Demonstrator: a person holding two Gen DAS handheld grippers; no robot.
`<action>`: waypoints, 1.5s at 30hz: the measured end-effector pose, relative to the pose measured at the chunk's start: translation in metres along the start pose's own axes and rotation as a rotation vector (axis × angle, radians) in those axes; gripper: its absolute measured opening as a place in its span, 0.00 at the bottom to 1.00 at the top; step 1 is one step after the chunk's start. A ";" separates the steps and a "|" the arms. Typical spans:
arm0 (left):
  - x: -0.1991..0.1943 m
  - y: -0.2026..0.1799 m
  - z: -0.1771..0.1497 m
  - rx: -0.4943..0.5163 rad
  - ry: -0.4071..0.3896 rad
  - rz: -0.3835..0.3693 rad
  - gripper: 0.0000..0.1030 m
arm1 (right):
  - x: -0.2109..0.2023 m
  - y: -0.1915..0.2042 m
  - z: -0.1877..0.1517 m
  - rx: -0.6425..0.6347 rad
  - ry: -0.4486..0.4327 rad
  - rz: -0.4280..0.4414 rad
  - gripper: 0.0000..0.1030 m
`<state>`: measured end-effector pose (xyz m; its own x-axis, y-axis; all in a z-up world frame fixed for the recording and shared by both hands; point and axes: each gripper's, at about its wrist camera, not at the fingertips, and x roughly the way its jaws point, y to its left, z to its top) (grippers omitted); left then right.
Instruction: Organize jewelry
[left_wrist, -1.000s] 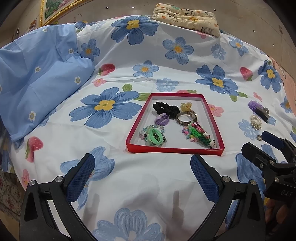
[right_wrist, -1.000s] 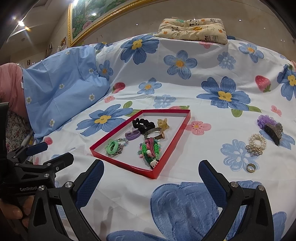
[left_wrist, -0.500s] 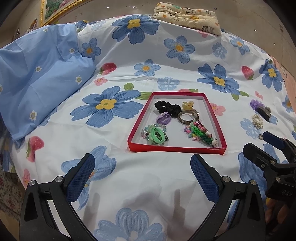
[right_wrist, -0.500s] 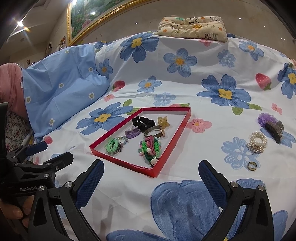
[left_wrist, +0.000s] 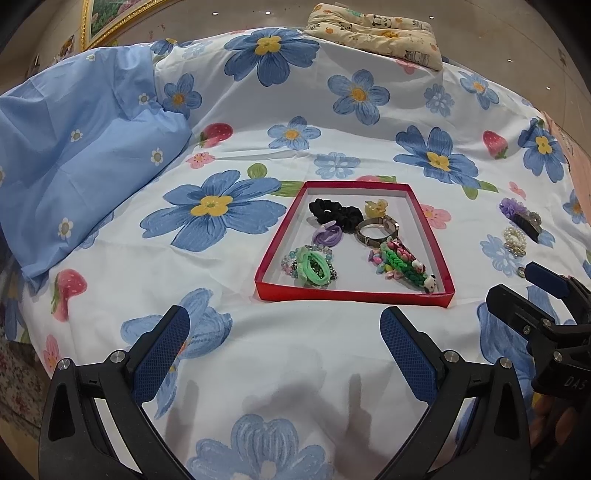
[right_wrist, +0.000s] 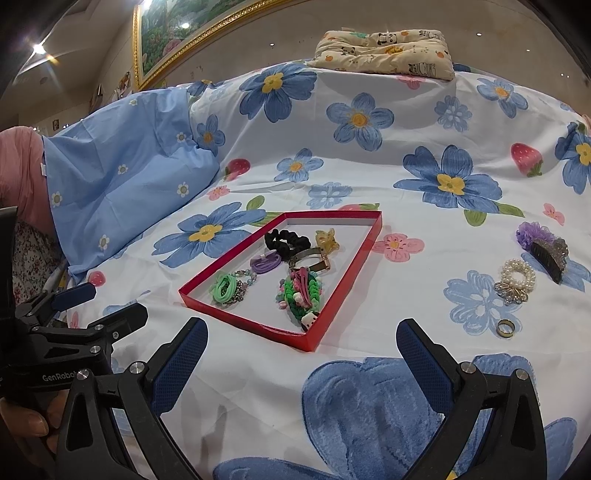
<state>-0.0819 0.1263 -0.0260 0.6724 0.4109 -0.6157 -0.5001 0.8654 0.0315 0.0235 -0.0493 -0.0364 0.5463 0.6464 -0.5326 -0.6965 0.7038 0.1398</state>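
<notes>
A home bedroom: a bed under a white sheet printed with blue flowers, a panda-print cushion, a gilt-framed landscape painting.

Each claw is matte black plastic with two angular arms, triangular cut-outs near the base and silver screw heads at the joints; the left claw and right claw both carry dark blue, cross-hatched pads. Beside the right claw, the left one's black body bears white "GenRobot" lettering, with bare skin-toned fingers wrapped beneath it.
</notes>
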 end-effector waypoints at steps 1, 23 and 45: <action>0.000 0.000 0.000 0.000 0.000 -0.001 1.00 | 0.000 0.000 0.000 0.001 0.000 -0.001 1.00; 0.004 -0.005 -0.002 0.006 0.006 -0.009 1.00 | 0.003 0.003 -0.001 -0.002 0.006 0.001 1.00; 0.016 -0.011 0.004 -0.004 0.030 -0.031 1.00 | 0.006 0.003 0.002 -0.001 0.013 -0.004 1.00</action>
<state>-0.0633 0.1244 -0.0334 0.6711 0.3749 -0.6396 -0.4814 0.8764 0.0086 0.0259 -0.0424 -0.0376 0.5426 0.6398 -0.5443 -0.6950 0.7058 0.1370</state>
